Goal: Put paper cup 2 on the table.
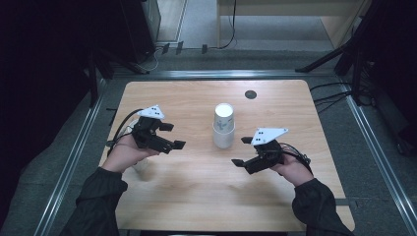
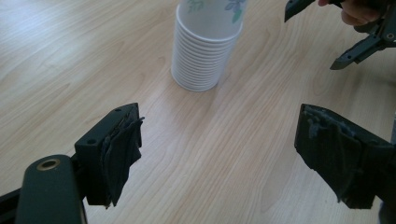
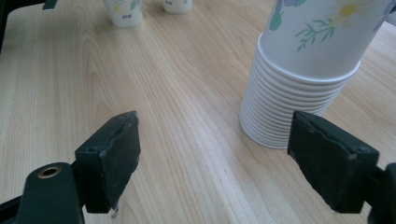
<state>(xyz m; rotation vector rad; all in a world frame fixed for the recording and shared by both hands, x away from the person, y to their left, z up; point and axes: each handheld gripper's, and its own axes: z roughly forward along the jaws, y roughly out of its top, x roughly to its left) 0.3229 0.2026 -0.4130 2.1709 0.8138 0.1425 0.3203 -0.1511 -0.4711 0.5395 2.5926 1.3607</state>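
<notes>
The pale wood-grain worktop (image 1: 196, 187) is carrying a tall nested stack of white paper cups with a flower print (image 1: 223, 126), standing upside down, rims stepped at the base, w/ both tongs approaching it. The stack is sitting between the two tongs, slightly ahead of both.

The left tongs (image 1: 168, 136) are hanging open, nothing held, pads well apart; the stack is ahead of them & a bit to the jaw-left in the left gripper view (image 2: 205, 42). The right tongs (image 1: 242, 151) are also gaping wide and empty; the stack is standing near, just beyond the jaw-right pad (image 3: 299, 70).

Judgement: step is prob. peeling the top cup off. To do it well: one pair should be pinning the lower rims steady while the other is closing on the topmost cup's wall only, squeezing lightly (paper crushes), then lifting straight up, no tilt, or the stack tips.

Two small single flower-print paper cups (image 3: 125, 13) are standing well beyond the right tongs, on the left-hand side.
</notes>
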